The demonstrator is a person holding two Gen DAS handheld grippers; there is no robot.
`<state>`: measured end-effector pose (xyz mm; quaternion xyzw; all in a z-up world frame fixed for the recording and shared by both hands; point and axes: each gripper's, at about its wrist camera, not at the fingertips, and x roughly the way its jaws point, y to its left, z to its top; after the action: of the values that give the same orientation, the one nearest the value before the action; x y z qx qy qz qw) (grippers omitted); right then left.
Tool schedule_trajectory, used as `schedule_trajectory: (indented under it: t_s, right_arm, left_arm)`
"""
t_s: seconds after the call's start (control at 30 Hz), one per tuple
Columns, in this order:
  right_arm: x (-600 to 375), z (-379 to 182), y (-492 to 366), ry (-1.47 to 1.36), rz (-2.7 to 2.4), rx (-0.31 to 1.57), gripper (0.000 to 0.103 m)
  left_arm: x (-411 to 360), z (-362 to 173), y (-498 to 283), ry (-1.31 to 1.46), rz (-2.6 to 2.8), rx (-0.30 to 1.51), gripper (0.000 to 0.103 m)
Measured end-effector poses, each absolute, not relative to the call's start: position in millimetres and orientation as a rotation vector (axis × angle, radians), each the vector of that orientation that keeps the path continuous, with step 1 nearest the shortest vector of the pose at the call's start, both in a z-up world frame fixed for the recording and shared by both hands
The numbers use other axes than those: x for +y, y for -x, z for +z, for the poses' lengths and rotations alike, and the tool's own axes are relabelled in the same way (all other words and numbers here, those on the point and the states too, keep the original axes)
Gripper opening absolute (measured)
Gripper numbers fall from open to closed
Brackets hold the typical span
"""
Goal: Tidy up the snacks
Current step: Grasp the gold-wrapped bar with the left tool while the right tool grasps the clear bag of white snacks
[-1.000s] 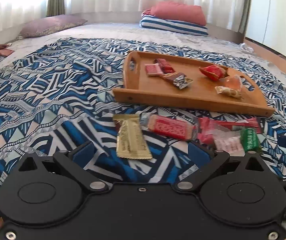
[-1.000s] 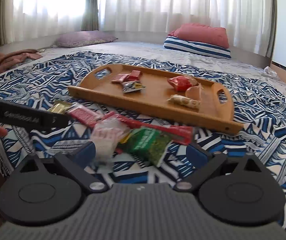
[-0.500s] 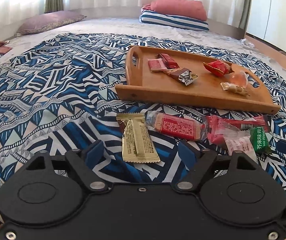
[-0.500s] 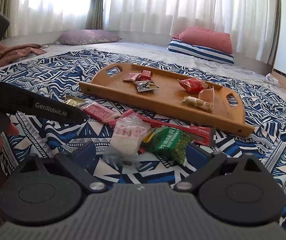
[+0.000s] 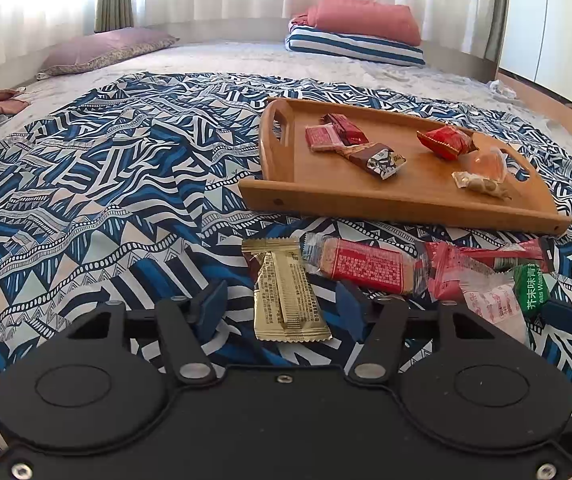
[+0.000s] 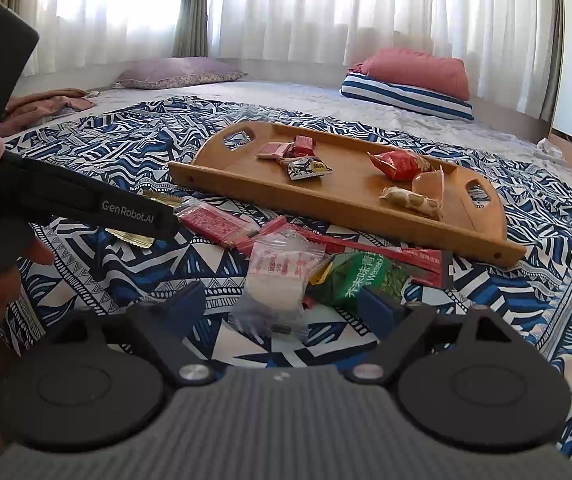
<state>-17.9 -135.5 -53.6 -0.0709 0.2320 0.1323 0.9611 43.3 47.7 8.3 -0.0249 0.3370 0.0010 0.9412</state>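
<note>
The gold snack packet [image 5: 286,292] is straddled untouched by the closing left hand-held gripper [image 5: 282,308]; the clear candy packet [image 6: 276,280] likewise by the closing right hand-held gripper [image 6: 282,304], both before the wooden tray's [image 5: 398,200] near edge.

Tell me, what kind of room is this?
Most likely a bedroom: snacks lie on a patterned bedspread over a wide mattress, pillows sit at its far edge, and sheer curtains cover the windows.

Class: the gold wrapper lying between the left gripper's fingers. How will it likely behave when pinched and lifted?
The gold wrapper looks flat and crinkled, so probably light and somewhat floppy. Its shiny foil may slip between the closing left gripper pads. It lies flat, so rolling seems unlikely.
</note>
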Motion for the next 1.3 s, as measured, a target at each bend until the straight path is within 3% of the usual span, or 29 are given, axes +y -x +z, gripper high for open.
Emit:
schedule_trajectory:
  t_s: [0.07,0.37,0.47,0.7,0.87,1.3]
  right_arm:
    - [-136.2,-53.5,17.3,0.136,0.265,0.473,0.082]
    - [-134.2,-53.1,14.5,0.132,0.27,0.477,0.062]
    - [-130.9,-52.7,12.6,0.137,0.266,0.476,0.058]
    - [-126.1,-53.3,4.5,0.136,0.245,0.493,0.052]
    - [-123.1,-51.8,2.9,0.137,0.248,0.506,0.04]
    - [-134.3,-27.3,11.0,0.094,0.257,0.479,0.037]
  left_arm:
    - [46.8,8.6,-41.0,0.047,-0.002,0.679,0.049]
    - [43.3,4.5,-44.4,0.014,-0.001,0.688,0.043]
    - [44.0,4.6,-46.8,0.014,-0.002,0.69,0.036]
    - [45.2,6.9,-46.8,0.022,-0.005,0.695,0.032]
    - [46.2,11.7,-41.7,0.036,-0.01,0.692,0.03]
    - [45.8,41.6,-35.8,0.056,-0.02,0.64,0.027]
